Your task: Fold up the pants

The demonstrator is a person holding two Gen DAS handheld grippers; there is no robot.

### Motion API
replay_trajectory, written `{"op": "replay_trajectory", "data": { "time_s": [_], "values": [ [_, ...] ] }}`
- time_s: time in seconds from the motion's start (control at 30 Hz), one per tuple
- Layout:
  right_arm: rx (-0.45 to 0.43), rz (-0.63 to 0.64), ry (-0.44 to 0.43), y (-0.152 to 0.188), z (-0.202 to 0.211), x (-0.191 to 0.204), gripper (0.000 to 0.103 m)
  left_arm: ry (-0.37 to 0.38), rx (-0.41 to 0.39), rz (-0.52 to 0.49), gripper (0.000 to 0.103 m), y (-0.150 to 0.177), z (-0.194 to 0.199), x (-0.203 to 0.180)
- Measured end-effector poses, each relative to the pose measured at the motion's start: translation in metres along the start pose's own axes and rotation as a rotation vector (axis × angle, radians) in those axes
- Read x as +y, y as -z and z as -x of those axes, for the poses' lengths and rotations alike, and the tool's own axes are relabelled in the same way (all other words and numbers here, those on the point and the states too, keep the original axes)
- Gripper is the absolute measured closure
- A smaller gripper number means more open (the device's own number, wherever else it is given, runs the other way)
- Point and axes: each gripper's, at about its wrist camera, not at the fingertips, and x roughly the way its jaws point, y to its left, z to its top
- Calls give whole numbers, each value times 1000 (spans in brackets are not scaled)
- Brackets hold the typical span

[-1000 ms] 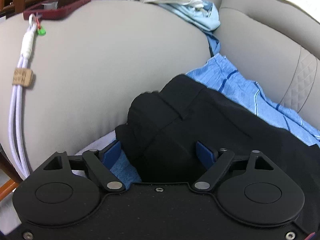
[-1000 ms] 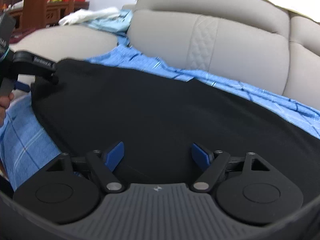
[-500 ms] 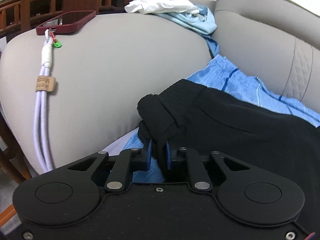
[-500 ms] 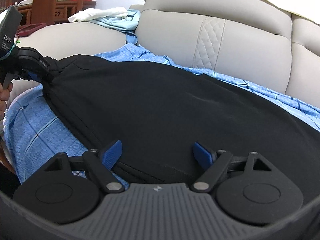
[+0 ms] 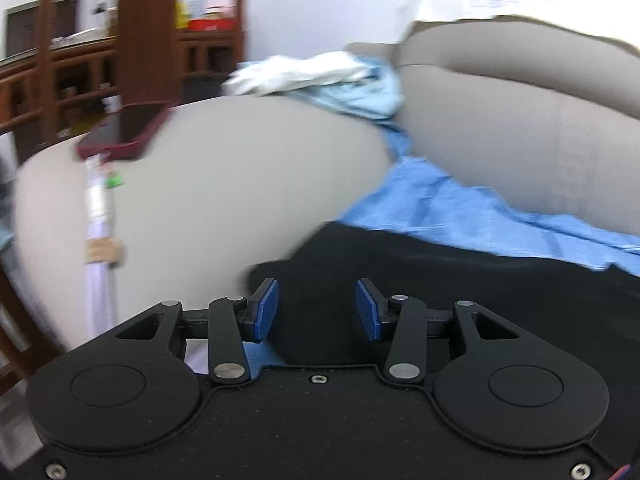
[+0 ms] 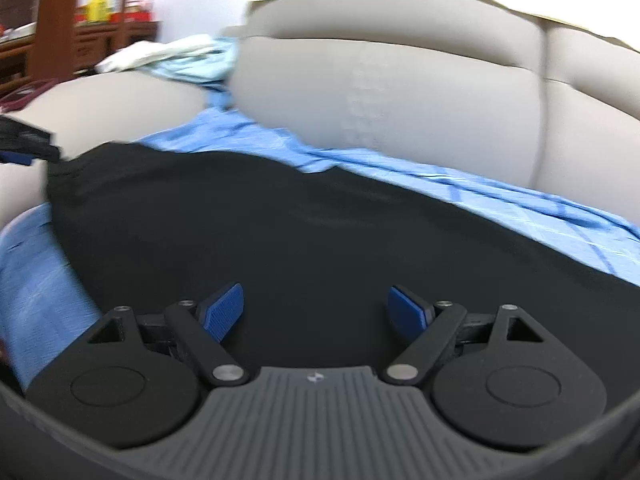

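On the beige sofa [image 6: 400,112], black pants [image 6: 320,232] cover a blue sheet [image 6: 520,208]; left gripper [image 5: 317,306] and right gripper [image 6: 318,306] both gape, released, over them.

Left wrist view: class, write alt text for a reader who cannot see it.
The open left tool sits over black pants lying on a blue sheet on a beige sofa. A red-cased phone rests on the armrest. The image is motion-blurred.
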Motion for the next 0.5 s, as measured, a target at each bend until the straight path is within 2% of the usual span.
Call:
{"op": "replay_trajectory", "data": {
  "time_s": [0.13,0.2,0.37,0.5],
  "values": [
    [-5,-45,67,-1,-3,-41,14,115,10,-45,61,2,-6,-37],
    [5,-42,116,2,-3,-63,14,147,40,-71,61,7,-13,-53],
    [68,-35,319,21,8,-145,14,119,141,-91,62,31,-39,-71],
    [108,-151,501,45,36,-231,14,106,115,-107,62,40,-35,-72]
  ]
}}
